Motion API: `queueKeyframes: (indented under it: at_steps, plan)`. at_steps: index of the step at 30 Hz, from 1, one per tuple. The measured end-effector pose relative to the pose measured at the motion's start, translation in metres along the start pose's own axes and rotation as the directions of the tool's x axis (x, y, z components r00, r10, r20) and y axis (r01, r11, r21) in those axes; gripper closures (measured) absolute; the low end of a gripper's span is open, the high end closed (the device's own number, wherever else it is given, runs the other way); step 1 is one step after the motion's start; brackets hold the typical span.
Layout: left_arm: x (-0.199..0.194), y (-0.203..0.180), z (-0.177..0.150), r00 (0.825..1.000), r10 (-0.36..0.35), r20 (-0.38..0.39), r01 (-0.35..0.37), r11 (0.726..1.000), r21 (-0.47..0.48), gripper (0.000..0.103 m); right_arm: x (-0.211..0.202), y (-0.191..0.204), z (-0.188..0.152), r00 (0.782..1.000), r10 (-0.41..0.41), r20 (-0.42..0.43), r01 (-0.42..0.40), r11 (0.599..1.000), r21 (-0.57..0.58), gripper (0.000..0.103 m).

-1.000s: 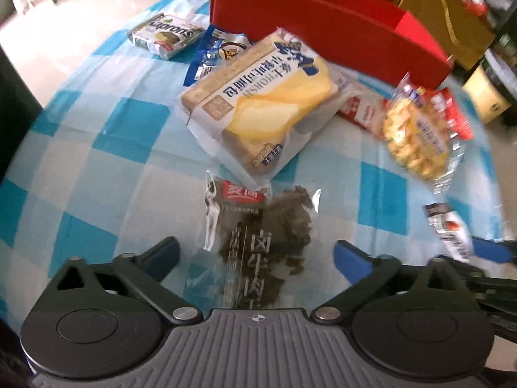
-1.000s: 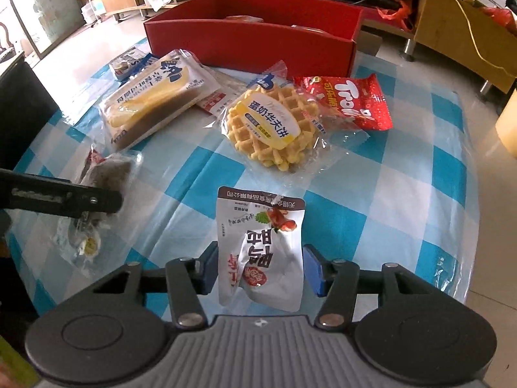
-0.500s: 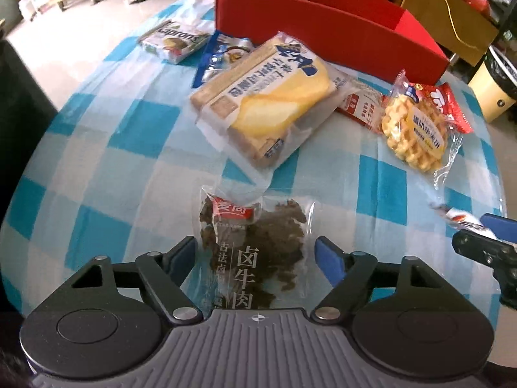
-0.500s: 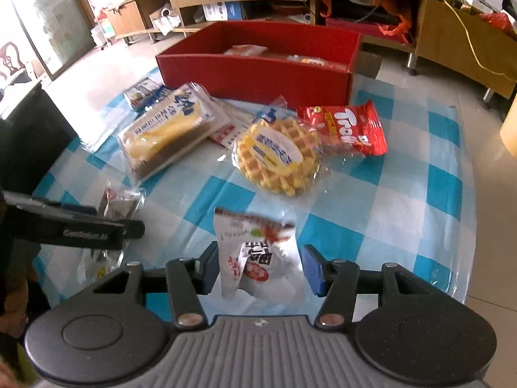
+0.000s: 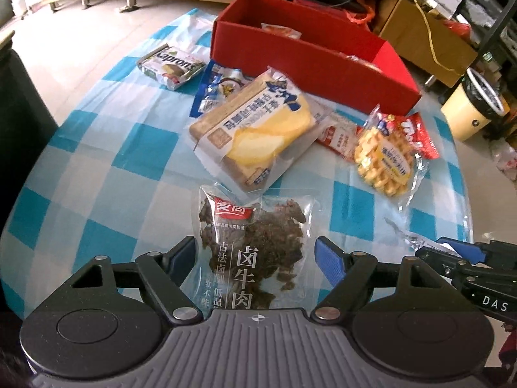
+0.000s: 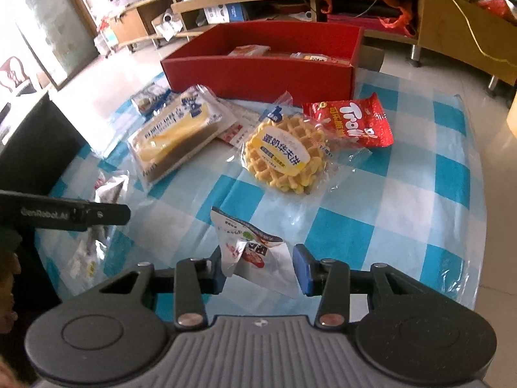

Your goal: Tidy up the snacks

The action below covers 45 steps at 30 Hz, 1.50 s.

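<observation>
Both packets have come up off the checked tablecloth (image 5: 97, 168) since the earlier frames: your left gripper (image 5: 255, 258), its jaws having just closed in, clamps the beef jerky packet (image 5: 255, 242), and your right gripper (image 6: 261, 268), jaws likewise just drawn in, pinches the crumpled white snack pouch (image 6: 255, 252). Ahead, the red box (image 6: 258, 74) sits behind the waffle (image 6: 284, 158) and bread (image 5: 255, 129).
</observation>
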<state>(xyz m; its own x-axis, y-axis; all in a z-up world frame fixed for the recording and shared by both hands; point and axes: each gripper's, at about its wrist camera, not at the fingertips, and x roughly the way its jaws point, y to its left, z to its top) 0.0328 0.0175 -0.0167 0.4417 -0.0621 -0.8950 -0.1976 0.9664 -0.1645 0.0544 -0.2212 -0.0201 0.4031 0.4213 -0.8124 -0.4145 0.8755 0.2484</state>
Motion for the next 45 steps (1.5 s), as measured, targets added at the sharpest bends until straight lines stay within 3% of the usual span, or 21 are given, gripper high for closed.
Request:
queueKeyframes:
  at_steps: [14,27,45]
  plan:
    - [-0.011,-0.006,0.013,0.996,-0.072,0.045,0.072,0.997,0.021,0.020,-0.028,-0.001,0.007,0.993,0.055,0.104,-0.061,0.996,0.061,0.062]
    - [-0.019,-0.022,0.053,0.987,-0.102,0.124,0.095,0.994,0.059,0.019,-0.035,-0.013,0.038,0.981,0.052,0.189,-0.073,0.991,0.108,0.062]
    - [0.001,-0.052,0.151,0.970,-0.086,0.227,0.069,0.994,0.086,0.019,-0.007,-0.041,0.135,0.953,0.019,0.302,-0.068,0.986,0.152,0.062]
